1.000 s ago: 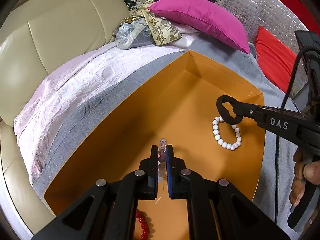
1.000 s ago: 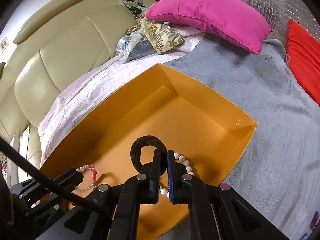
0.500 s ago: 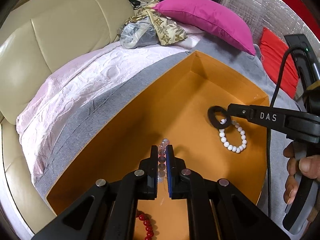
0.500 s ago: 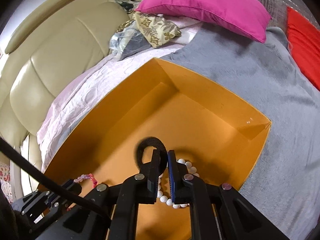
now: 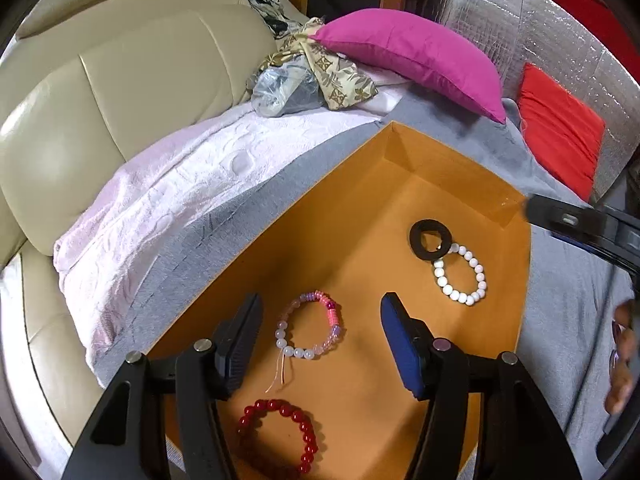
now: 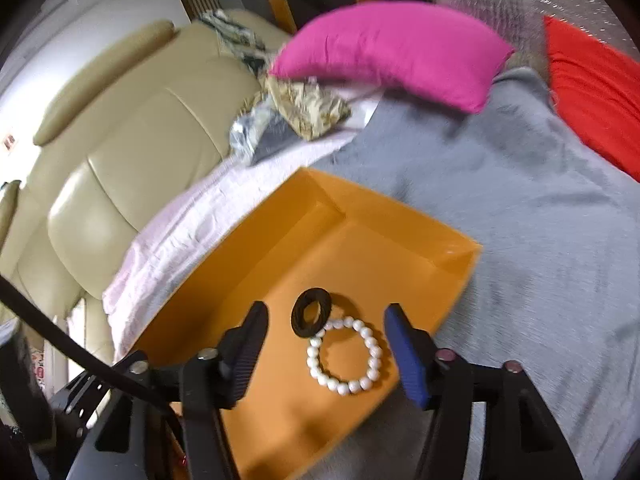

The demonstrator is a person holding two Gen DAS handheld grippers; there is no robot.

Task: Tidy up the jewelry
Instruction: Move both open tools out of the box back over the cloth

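Observation:
An orange box (image 5: 400, 184) lies on the grey blanket; it also shows in the right wrist view (image 6: 360, 240). Inside lie a pink bead bracelet (image 5: 309, 326), a red bead bracelet (image 5: 286, 430), a white bead bracelet (image 5: 462, 274) and a black hair ring (image 5: 430, 239) overlapping the white one. My left gripper (image 5: 320, 340) is open and empty, above the pink bracelet. My right gripper (image 6: 326, 350) is open and empty, above the black ring (image 6: 312, 311) and white bracelet (image 6: 345, 356). The right gripper's body shows at the right edge of the left wrist view (image 5: 580, 228).
A grey blanket (image 6: 500, 200) and a pale pink throw (image 5: 180, 184) cover the beige sofa (image 5: 100, 92). A magenta pillow (image 5: 412, 52), a red cushion (image 5: 560, 136) and a bundle of patterned cloth and plastic (image 5: 308, 80) lie behind the box.
Both grippers opened and pulled back. The left let go of the pink bracelet, the right let go of the black ring; both now lie in the box.

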